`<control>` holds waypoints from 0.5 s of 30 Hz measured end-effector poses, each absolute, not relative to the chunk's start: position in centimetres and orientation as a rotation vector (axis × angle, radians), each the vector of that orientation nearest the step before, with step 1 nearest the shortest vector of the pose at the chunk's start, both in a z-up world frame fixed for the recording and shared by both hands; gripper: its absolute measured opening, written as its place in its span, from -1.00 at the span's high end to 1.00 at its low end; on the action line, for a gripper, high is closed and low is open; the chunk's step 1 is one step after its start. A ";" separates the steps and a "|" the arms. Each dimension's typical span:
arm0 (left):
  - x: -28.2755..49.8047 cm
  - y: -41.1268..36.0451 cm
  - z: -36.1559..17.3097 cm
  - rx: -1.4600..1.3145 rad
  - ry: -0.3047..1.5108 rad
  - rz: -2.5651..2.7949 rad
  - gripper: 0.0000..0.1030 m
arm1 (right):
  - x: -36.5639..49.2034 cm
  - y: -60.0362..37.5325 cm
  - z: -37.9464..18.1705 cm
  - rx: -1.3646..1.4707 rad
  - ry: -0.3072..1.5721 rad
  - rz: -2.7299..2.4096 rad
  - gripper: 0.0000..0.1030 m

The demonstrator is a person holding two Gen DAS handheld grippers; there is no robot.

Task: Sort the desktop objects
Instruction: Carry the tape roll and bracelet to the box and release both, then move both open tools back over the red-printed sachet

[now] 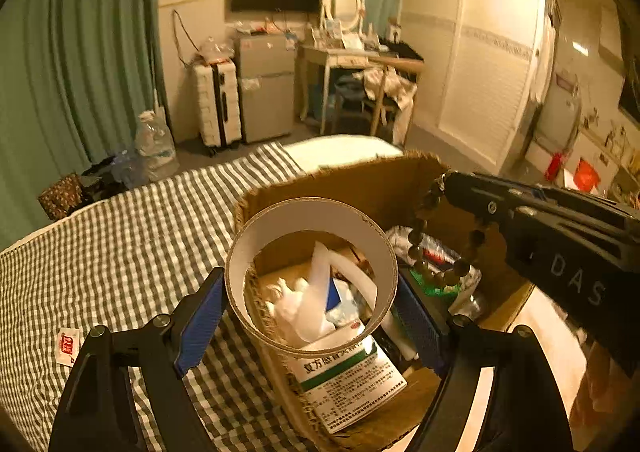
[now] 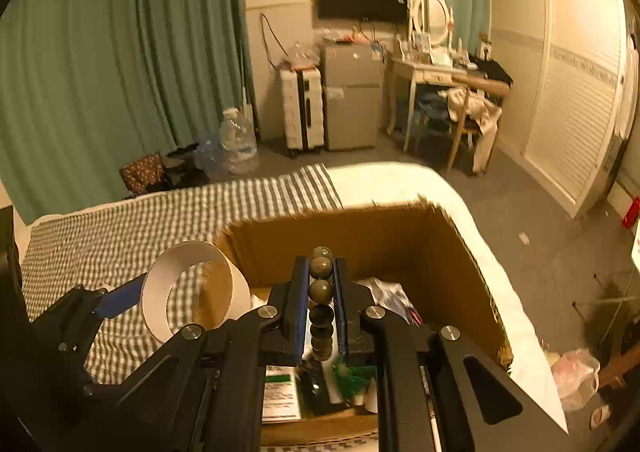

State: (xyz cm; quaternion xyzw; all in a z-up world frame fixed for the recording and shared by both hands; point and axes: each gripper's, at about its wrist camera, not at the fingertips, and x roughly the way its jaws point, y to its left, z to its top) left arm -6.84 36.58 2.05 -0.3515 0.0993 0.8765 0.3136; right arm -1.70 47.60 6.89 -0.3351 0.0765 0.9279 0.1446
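Left wrist view: left gripper [image 1: 310,308] was clamped on a white cardboard ring [image 1: 312,276], blue pads pressing both sides, held over the near left edge of the cardboard box [image 1: 360,179].
Right gripper: right gripper [image 2: 321,306] was closed on a dark bead bracelet [image 2: 321,292]; from the left camera the loop [image 1: 440,248] hung below its tip, above the box interior.
Writing: white letters "DAS" on the right gripper body; a white-and-green medicine carton [image 1: 352,380] in the box bore Chinese print, too small to read surely.
Small packet: a red-and-white sachet [image 1: 69,346] lay on the checked cloth [image 1: 120,252], logo illegible.
Ring look: open tube, white inside, brown rim.
Box contents: crumpled white plastic [image 1: 304,300], carton, a green item, possibly packaging.
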 end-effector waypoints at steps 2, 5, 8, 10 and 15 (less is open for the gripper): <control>-6.7 36.8 2.0 -0.927 0.302 2.323 -0.94 | -1.4 48.6 6.5 -0.949 0.251 2.650 0.51; -5.7 35.6 2.5 -0.878 0.351 2.366 -0.96 | -0.6 49.6 6.8 -0.892 0.308 2.611 -0.57; -5.4 33.1 3.4 -0.841 0.384 2.448 -0.96 | 0.5 48.8 7.8 -0.819 0.299 2.622 -0.57; -5.1 30.6 4.1 -0.825 0.356 2.485 -0.98 | 1.1 47.9 8.6 -0.804 0.293 2.627 -0.57; -5.9 23.5 5.1 -0.841 0.248 2.590 -1.00 | 1.4 44.6 9.7 -0.751 0.307 2.686 -0.58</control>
